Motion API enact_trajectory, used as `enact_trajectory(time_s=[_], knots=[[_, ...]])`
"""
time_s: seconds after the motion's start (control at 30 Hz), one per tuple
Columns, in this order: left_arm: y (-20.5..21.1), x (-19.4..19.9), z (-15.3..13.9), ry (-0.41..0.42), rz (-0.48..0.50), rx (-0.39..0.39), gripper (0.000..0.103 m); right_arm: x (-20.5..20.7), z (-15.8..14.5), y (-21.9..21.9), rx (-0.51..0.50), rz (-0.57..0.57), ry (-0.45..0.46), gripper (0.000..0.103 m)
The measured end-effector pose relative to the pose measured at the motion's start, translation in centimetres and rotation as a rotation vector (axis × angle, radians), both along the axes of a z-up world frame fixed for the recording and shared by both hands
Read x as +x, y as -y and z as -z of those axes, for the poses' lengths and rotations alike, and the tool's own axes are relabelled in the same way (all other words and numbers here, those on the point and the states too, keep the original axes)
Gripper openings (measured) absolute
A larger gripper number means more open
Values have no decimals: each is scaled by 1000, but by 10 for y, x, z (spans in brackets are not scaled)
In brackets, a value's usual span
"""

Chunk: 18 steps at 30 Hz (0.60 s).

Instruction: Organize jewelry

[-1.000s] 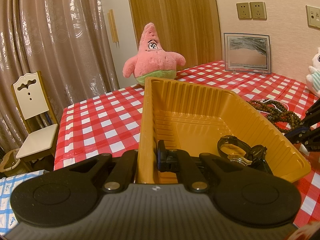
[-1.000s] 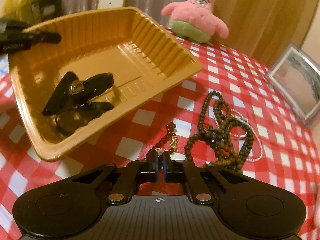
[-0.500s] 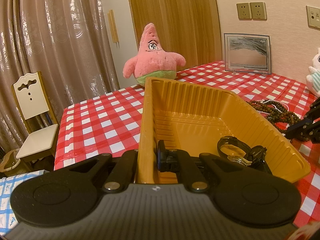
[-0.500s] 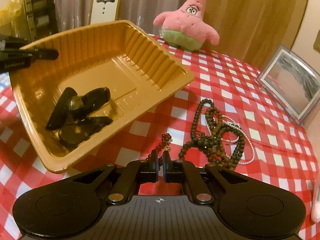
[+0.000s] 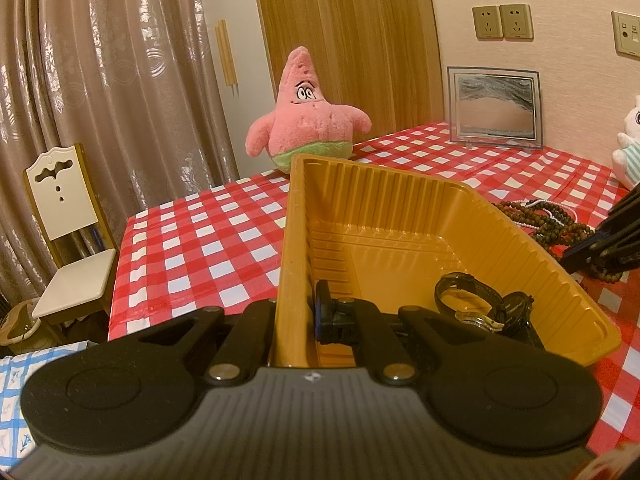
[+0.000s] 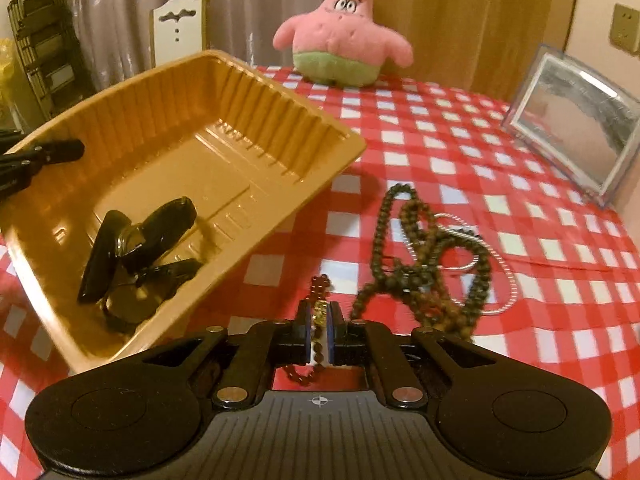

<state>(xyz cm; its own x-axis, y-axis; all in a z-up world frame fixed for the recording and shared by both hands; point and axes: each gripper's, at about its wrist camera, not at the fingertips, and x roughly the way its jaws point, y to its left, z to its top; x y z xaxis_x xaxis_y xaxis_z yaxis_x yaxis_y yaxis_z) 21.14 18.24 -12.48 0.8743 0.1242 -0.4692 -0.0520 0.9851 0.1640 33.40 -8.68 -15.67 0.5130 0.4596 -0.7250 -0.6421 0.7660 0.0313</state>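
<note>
A yellow plastic tray (image 5: pixel 400 200) (image 6: pixel 168 112) sits on the red checked tablecloth (image 6: pixel 440 152). Black watches (image 5: pixel 480 308) (image 6: pixel 136 248) lie in its near corner. My left gripper (image 5: pixel 298 320) is shut on the tray's left wall. My right gripper (image 6: pixel 319 324) is shut on a dark red bead bracelet (image 6: pixel 320 284) with a gold charm, raised above the cloth just right of the tray. A pile of brown bead necklaces (image 6: pixel 424 256) (image 5: pixel 556 220) with a thin pearl strand (image 6: pixel 500 280) lies on the cloth to the right. The right gripper shows at the right edge of the left wrist view (image 5: pixel 608 240).
A pink starfish plush (image 5: pixel 304 120) (image 6: pixel 344 36) stands at the table's far edge. A framed sand picture (image 5: pixel 494 108) (image 6: pixel 576 120) leans at the wall. A white plush (image 5: pixel 630 144) sits at the far right. A white chair (image 5: pixel 68 232) stands off the table's left.
My right gripper has lifted and pulled back with the red bracelet, which now hangs between its fingers clear of the brown bead pile. My left gripper and the tray have not moved.
</note>
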Motion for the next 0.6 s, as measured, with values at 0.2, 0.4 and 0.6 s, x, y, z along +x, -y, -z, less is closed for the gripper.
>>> enact_trajectory(time_s=[0.2, 0.4, 0.6], knots=[[1, 0, -1, 0, 0, 1, 4, 11, 12, -11, -43, 35, -22, 6], [0, 0, -2, -1, 1, 0, 4, 16, 4, 5, 71, 89, -46, 5], [0, 2, -2, -2, 2, 2, 4, 13, -35, 34, 264, 128, -82, 5]])
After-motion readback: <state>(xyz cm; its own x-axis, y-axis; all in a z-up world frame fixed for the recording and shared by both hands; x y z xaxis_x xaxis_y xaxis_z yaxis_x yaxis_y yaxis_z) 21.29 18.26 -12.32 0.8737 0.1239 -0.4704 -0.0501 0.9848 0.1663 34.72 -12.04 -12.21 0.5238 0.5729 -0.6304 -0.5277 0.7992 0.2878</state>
